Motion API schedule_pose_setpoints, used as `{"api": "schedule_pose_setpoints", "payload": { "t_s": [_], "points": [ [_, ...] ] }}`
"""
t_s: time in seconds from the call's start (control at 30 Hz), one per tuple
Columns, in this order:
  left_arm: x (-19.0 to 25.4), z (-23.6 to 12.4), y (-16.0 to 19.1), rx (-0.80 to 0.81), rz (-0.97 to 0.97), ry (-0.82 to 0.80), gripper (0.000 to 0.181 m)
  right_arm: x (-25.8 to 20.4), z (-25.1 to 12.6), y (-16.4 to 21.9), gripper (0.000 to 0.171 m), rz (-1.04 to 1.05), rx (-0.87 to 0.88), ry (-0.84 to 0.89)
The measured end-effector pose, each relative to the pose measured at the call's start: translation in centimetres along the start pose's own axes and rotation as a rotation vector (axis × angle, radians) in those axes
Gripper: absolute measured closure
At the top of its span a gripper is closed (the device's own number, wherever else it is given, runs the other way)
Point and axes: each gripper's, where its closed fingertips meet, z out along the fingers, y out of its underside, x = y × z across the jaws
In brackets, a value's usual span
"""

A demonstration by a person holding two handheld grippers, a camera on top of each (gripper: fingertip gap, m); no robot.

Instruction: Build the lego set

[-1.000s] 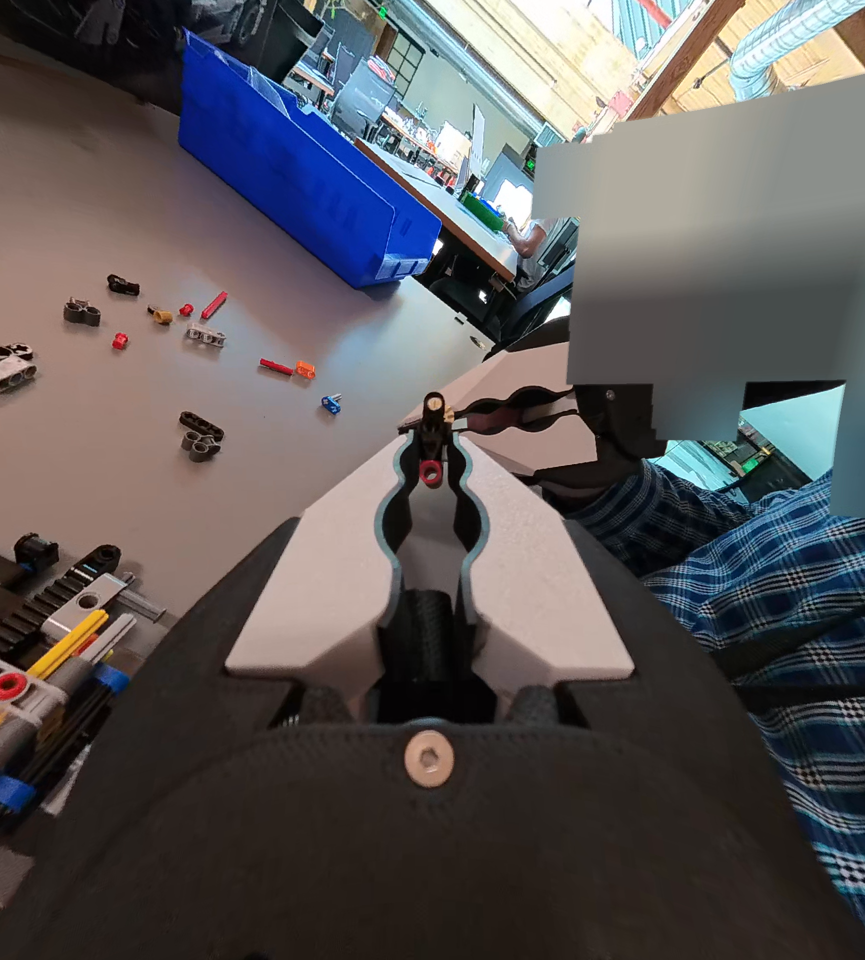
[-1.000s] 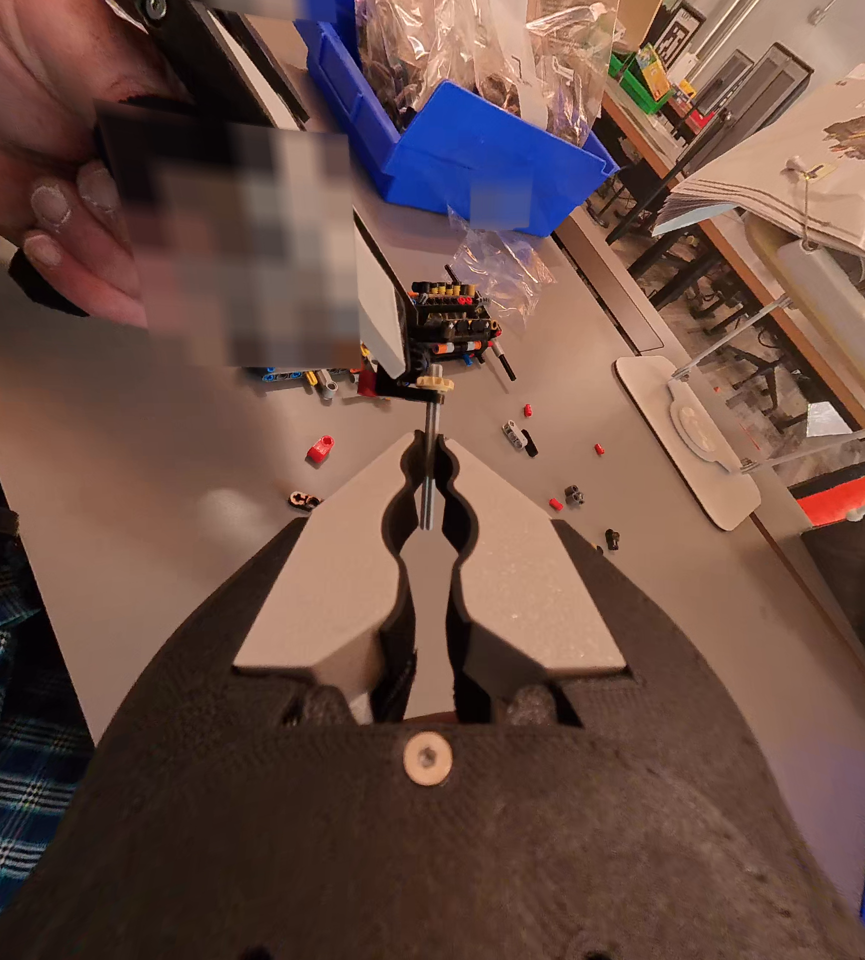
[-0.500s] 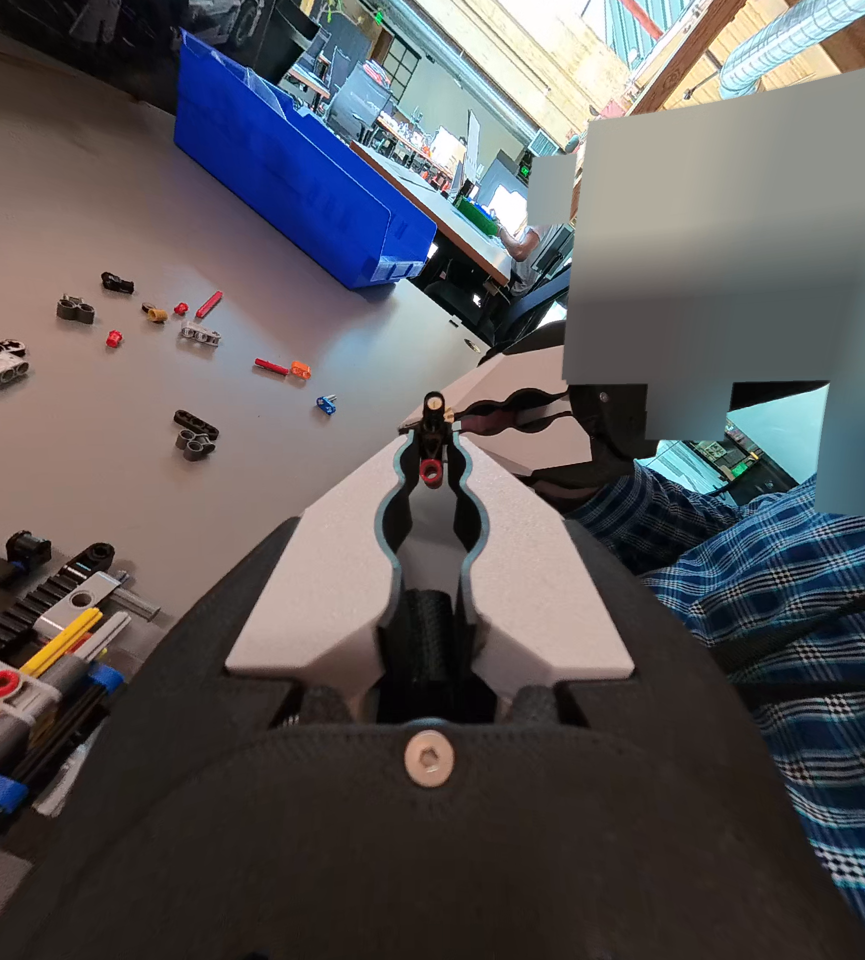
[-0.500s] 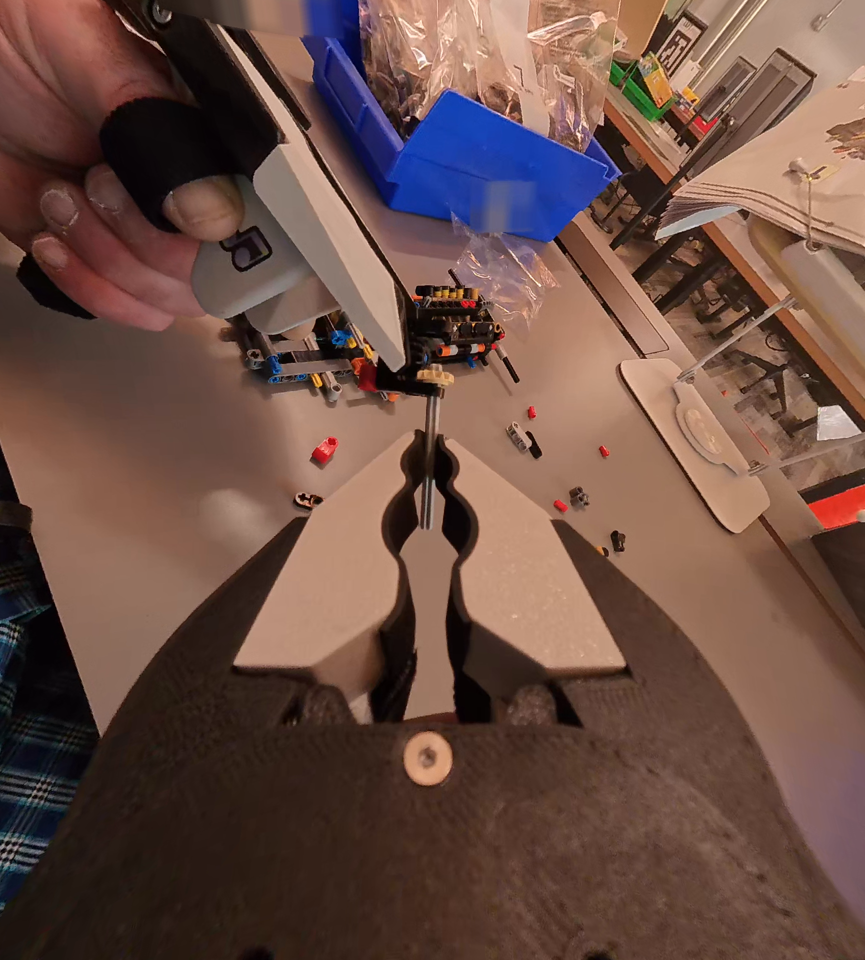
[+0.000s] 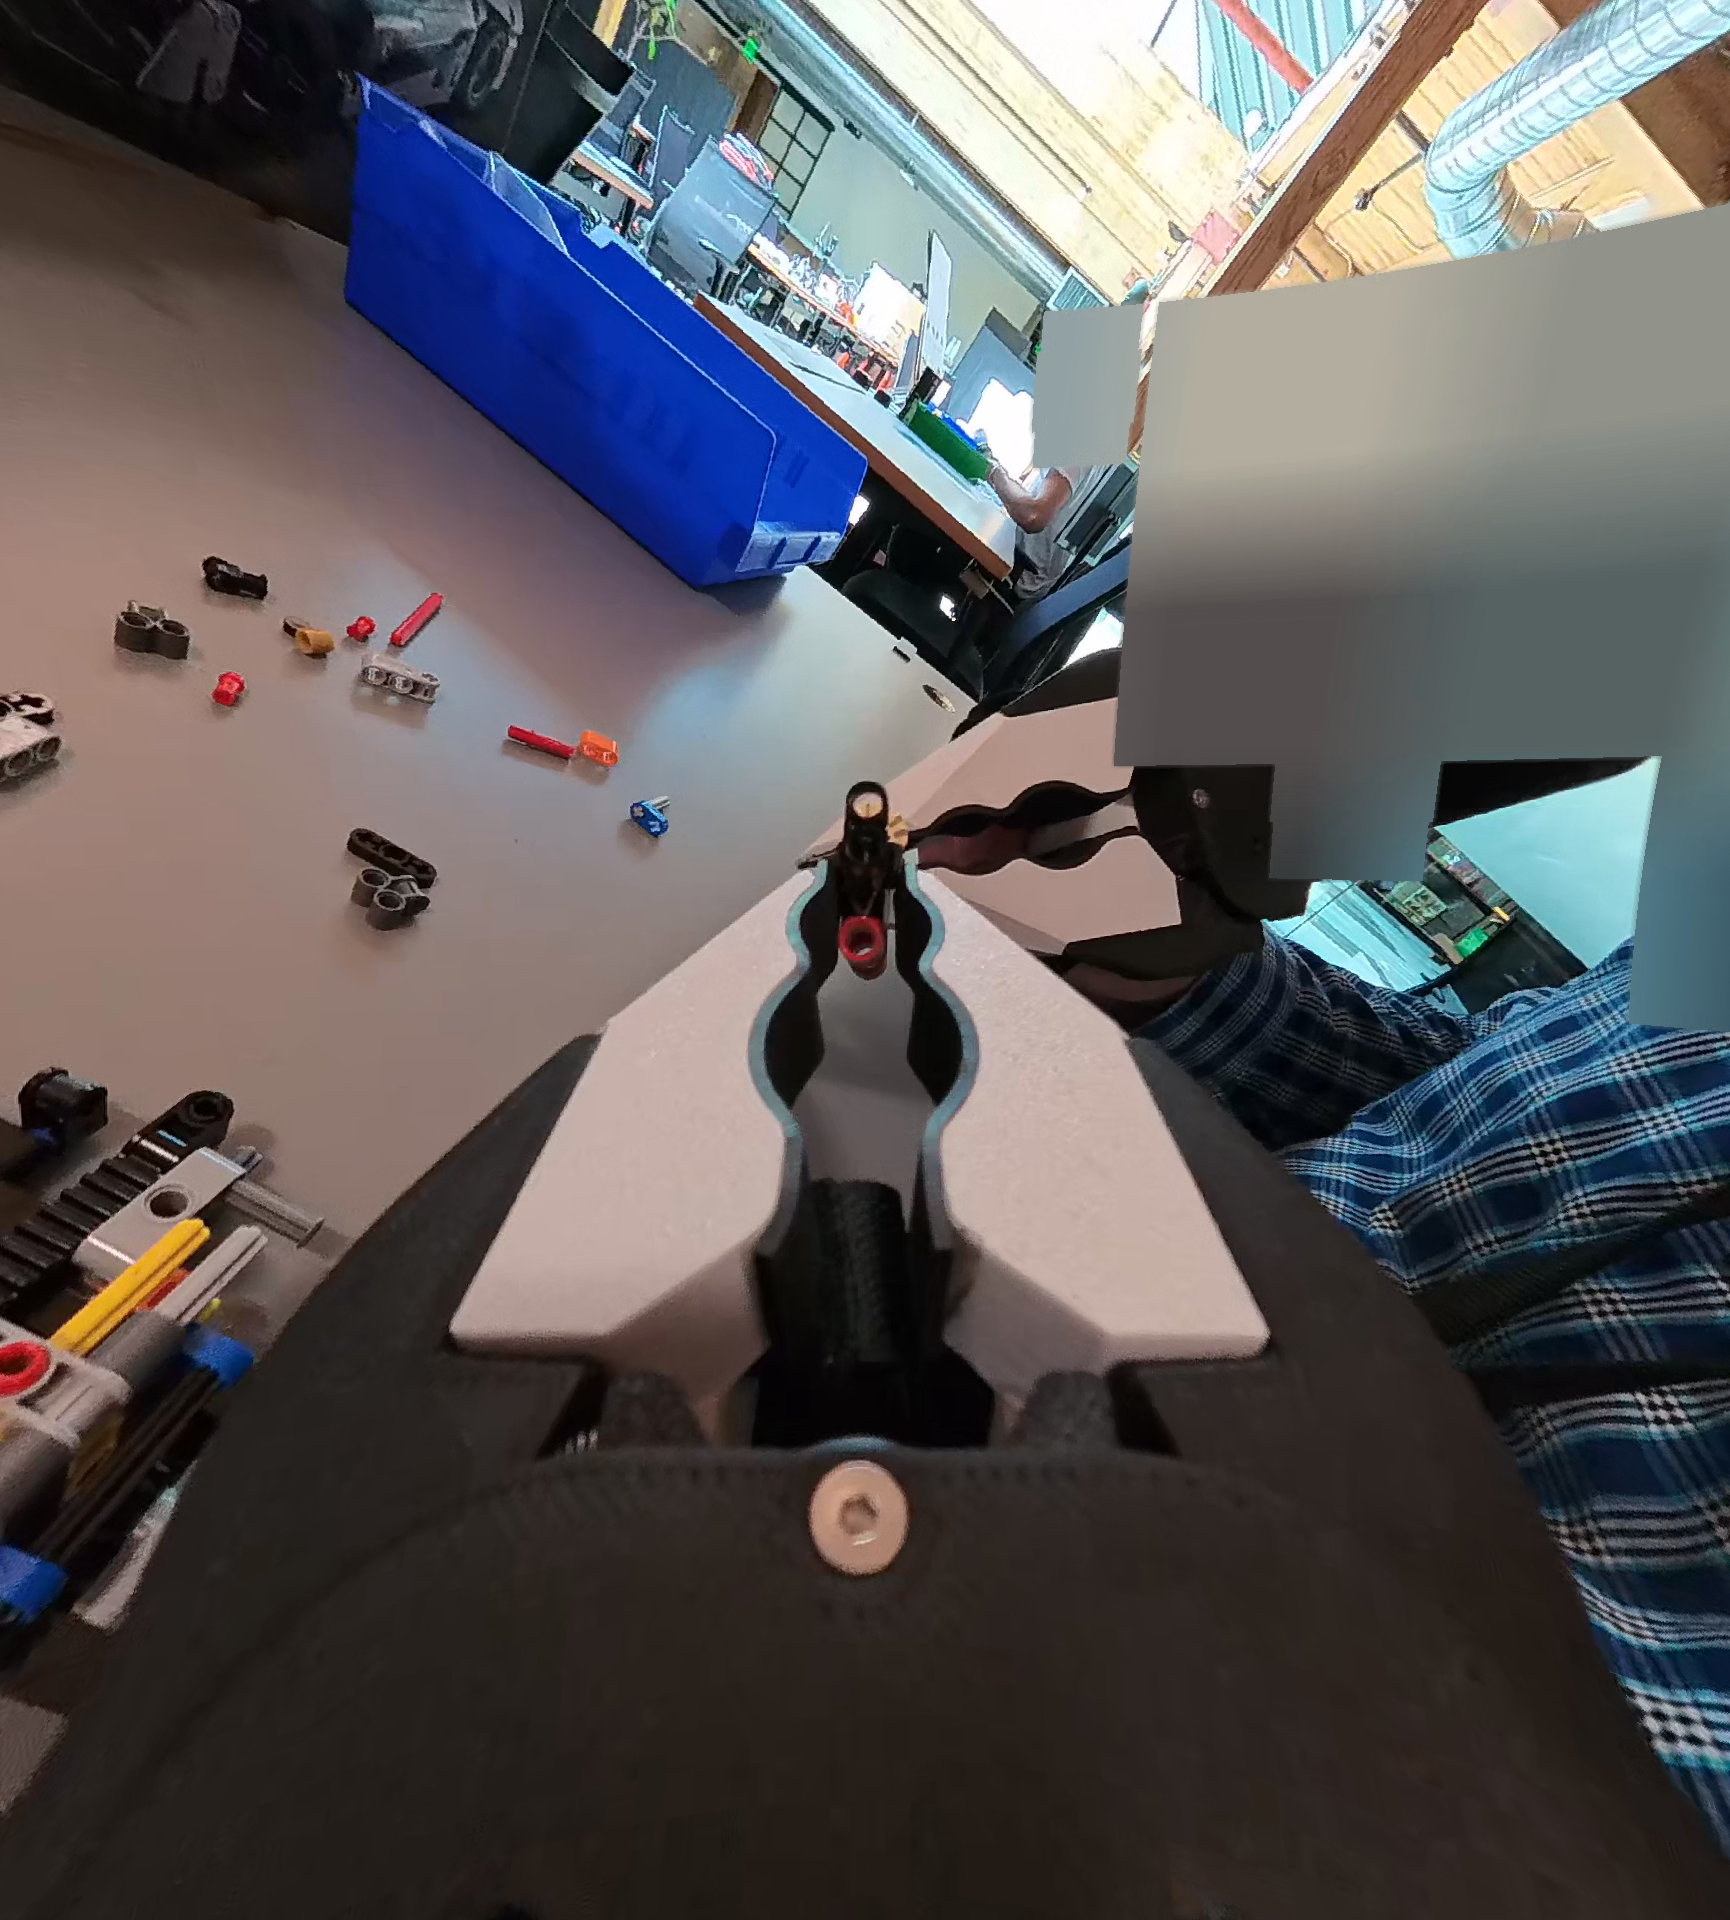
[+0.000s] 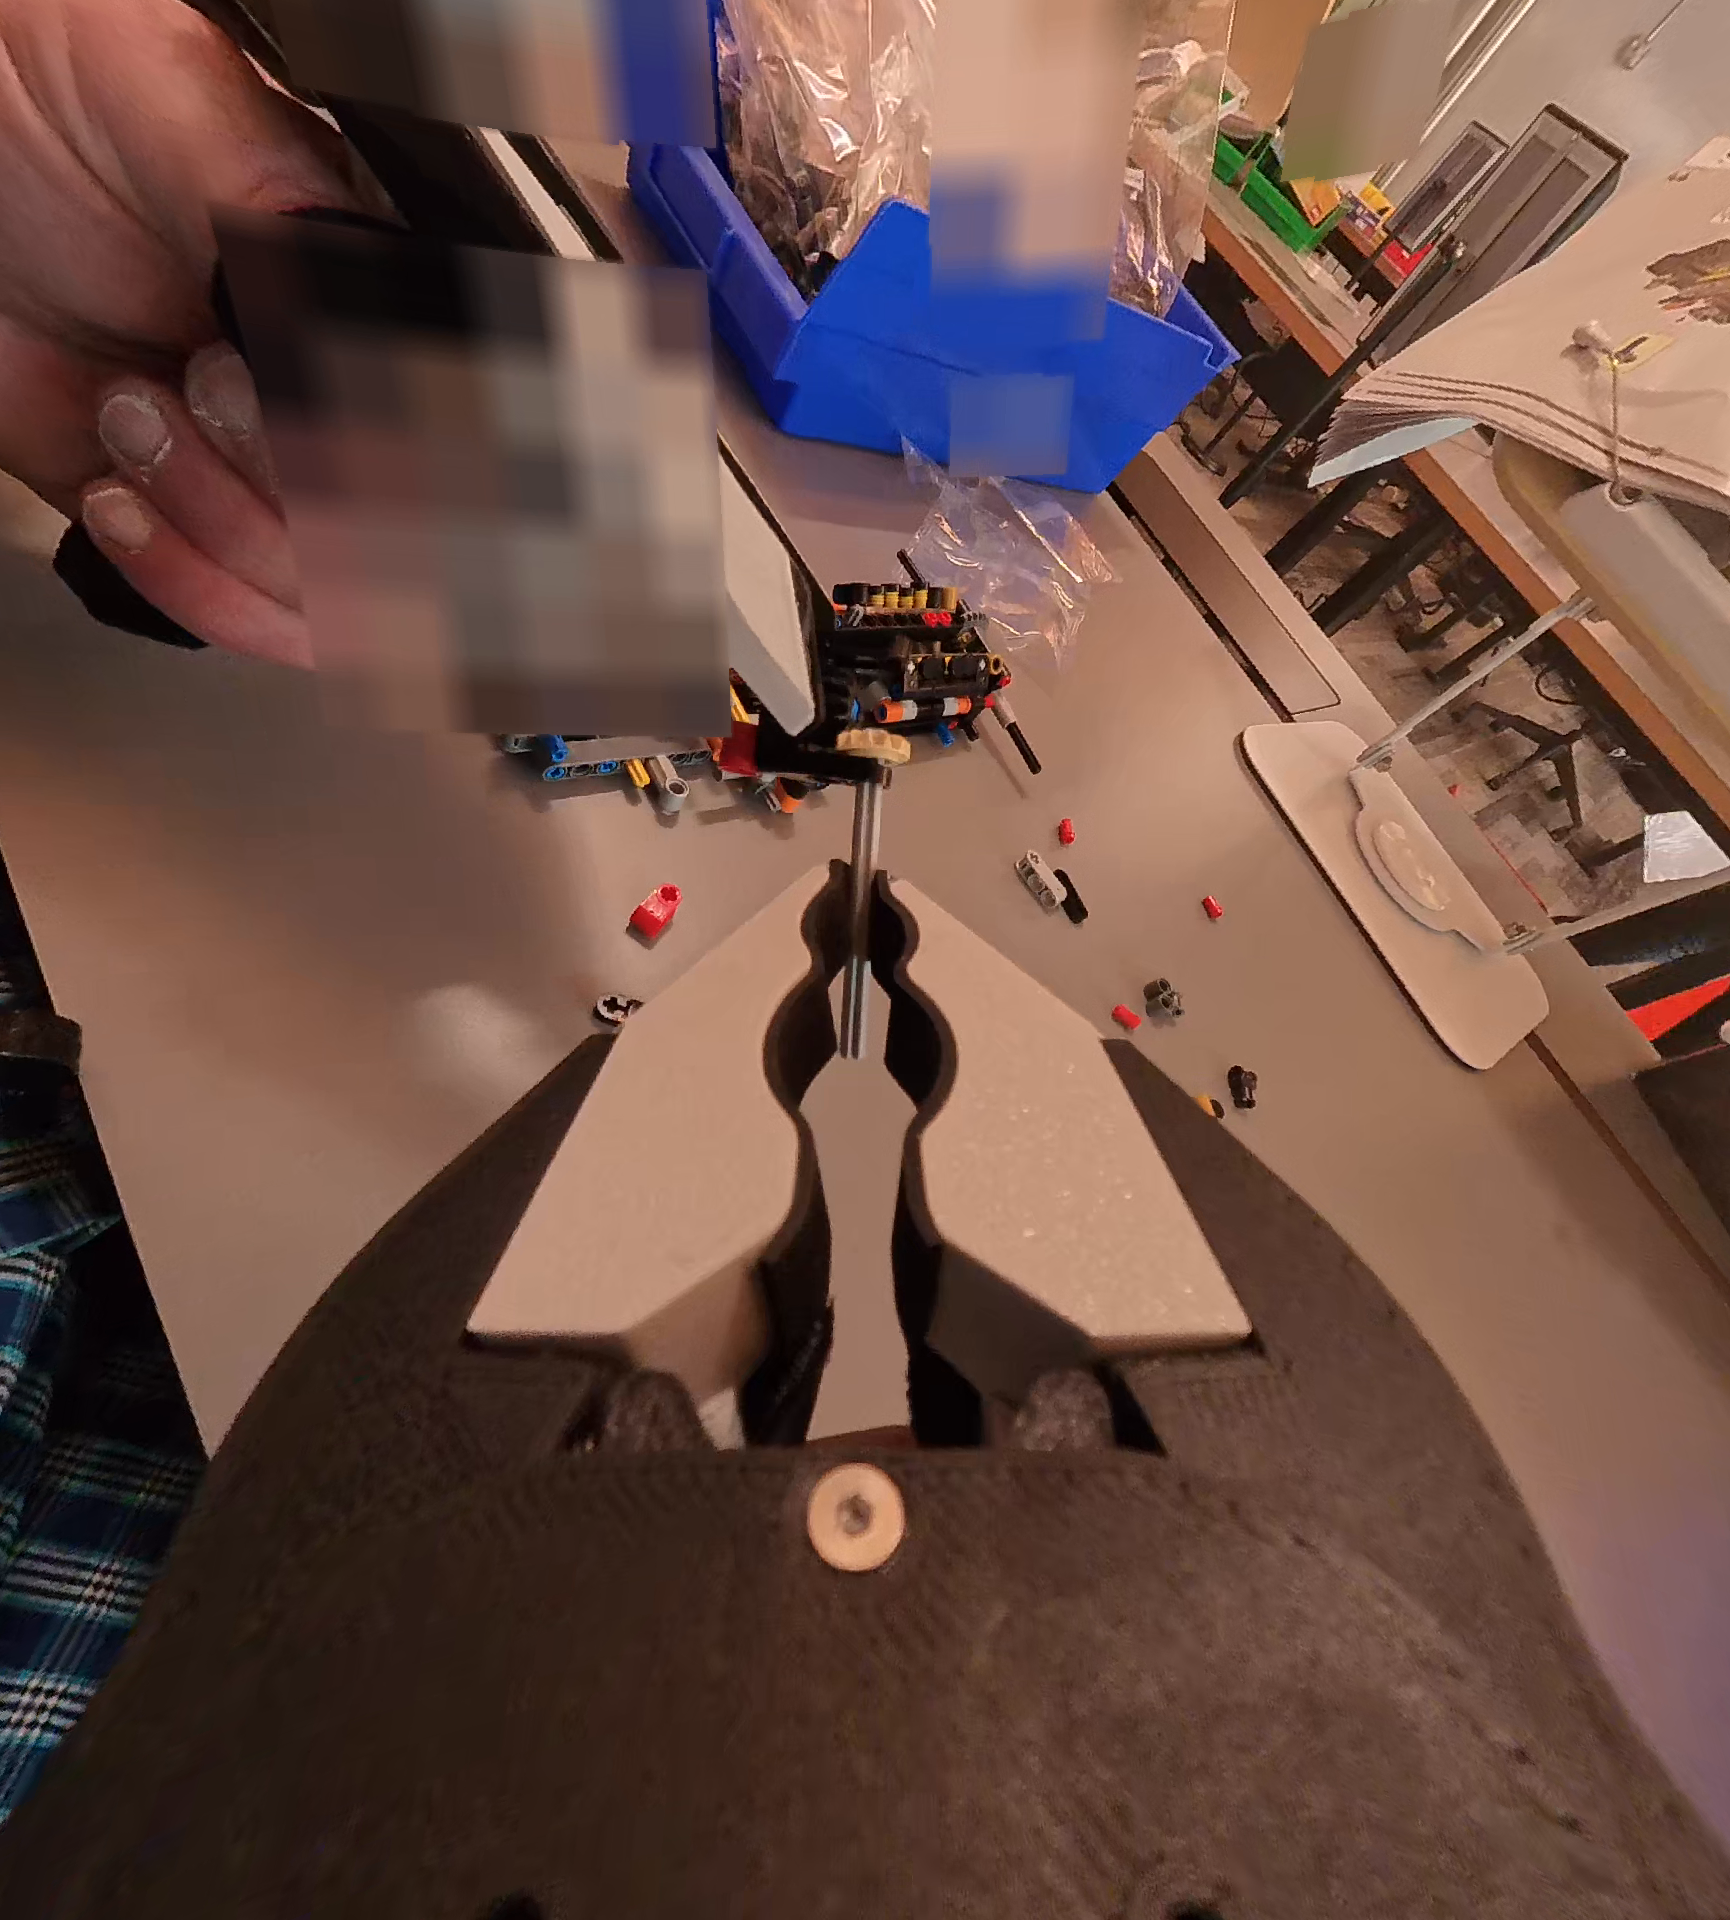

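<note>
My left gripper (image 5: 863, 883) is shut on a small black lego piece (image 5: 861, 847) that carries a red bush (image 5: 859, 940). My right gripper (image 6: 853, 883) is shut on a thin grey axle (image 6: 859, 935) with a tan gear (image 6: 873, 746) at its far end. The axle meets the black piece held by the left gripper (image 6: 783, 665), which shows in the right wrist view above the table. The right gripper (image 5: 1017, 831) shows in the left wrist view just right of the black piece. A partly built lego assembly (image 6: 918, 655) sits on the table behind.
Loose small lego parts (image 5: 393, 681) lie scattered on the grey table (image 5: 165, 416). A blue bin (image 5: 591, 384) stands at the far side; in the right wrist view a blue bin (image 6: 944, 343) holds plastic bags. A built section (image 5: 40, 1340) lies at the left. An instruction booklet (image 6: 1619, 343) is at the right. Both grippers' tips are close together, under 4 cm apart. Both grippers' tips are roughly 15 cm from the partly built lego assembly (image 6: 918, 655).
Both grippers stay shut on their parts and joined. The left gripper has shifted slightly against the table; the hold is unchanged.
</note>
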Motion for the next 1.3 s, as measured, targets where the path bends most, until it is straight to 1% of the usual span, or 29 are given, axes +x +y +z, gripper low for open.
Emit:
{"api": "schedule_pose_setpoints", "payload": {
  "t_s": [0.13, 0.23, 0.27, 0.3, 0.4, 0.47, 0.53, 0.57, 0.67, 0.77, 0.83, 0.9, 1.0, 1.07, 1.1, 1.13, 1.2, 1.23, 1.3],
  "points": [
    [0.1, 0.0, 0.2, -0.023, 0.001, 0.026, 0.172, -0.1, 0.1, 0.0, 0.171, 0.008, 0.000, -0.005],
    [0.1, 0.1, 0.0, -0.024, 0.051, -0.006, 0.169, 0.1, 0.1, 0.0, 0.171, 0.067, -0.002, -0.016],
    [0.1, 0.0, -0.3, -0.016, 0.051, -0.014, 0.156, 0.4, 0.1, 0.3, 0.171, 0.110, -0.013, -0.015],
    [-0.4, -0.1, -0.4, -0.024, 0.079, -0.053, 0.149, 0.7, 0.1, 0.7, 0.171, 0.150, -0.031, -0.015],
    [-1.2, -0.2, -0.5, -0.055, 0.284, -0.188, 0.141, 1.4, 0.1, 1.2, 0.171, 0.269, -0.061, -0.009],
    [-1.7, 0.0, -0.6, -0.076, 0.465, -0.306, 0.139, 1.3, 0.3, 1.4, 0.171, 0.328, -0.080, -0.015],
    [-2.5, 0.2, -0.4, -0.133, 0.672, -0.435, 0.139, 1.1, 0.6, 1.6, 0.171, 0.374, -0.100, -0.018],
    [-2.8, 0.4, 0.0, -0.177, 0.757, -0.475, 0.138, 1.1, 0.6, 1.6, 0.171, 0.395, -0.105, -0.015],
    [-2.9, 0.9, 0.2, -0.186, 0.863, -0.549, 0.139, 0.7, 0.9, 1.5, 0.171, 0.470, -0.110, -0.036],
    [-3.4, 0.6, -0.6, -0.168, 0.972, -0.646, 0.147, 0.2, 1.1, 1.7, 0.171, 0.522, -0.122, -0.046],
    [-3.3, 0.8, -0.4, -0.182, 1.023, -0.650, 0.156, 0.0, 1.2, 1.6, 0.171, 0.553, -0.123, -0.053],
    [-3.3, 0.7, -0.4, -0.181, 1.045, -0.664, 0.157, 0.0, 1.3, 1.4, 0.171, 0.568, -0.113, -0.054],
    [-3.6, 0.6, -0.5, -0.186, 1.016, -0.658, 0.157, 0.0, 1.2, 0.9, 0.168, 0.590, -0.079, -0.074],
    [-4.0, 0.4, -0.2, -0.212, 0.974, -0.640, 0.157, 0.6, 1.0, 1.2, 0.141, 0.576, -0.089, -0.063],
    [-4.2, 0.2, -0.3, -0.210, 0.932, -0.624, 0.157, 1.1, 0.6, 1.0, 0.134, 0.569, -0.070, -0.059],
    [-4.3, 0.1, -0.3, -0.211, 0.907, -0.608, 0.157, 1.8, 0.2, 0.9, 0.137, 0.560, -0.047, -0.057],
    [-4.8, -0.4, -0.5, -0.235, 0.879, -0.596, 0.157, 3.5, -0.9, 1.8, 0.145, 0.526, -0.055, -0.027],
    [-4.9, -0.6, -0.6, -0.239, 0.861, -0.579, 0.157, 4.2, -1.5, 2.7, 0.149, 0.500, -0.071, -0.023],
    [-4.9, -0.8, -0.6, -0.251, 0.815, -0.520, 0.157, 5.3, -2.2, 6.0, 0.156, 0.438, -0.176, -0.004]
  ]
}}
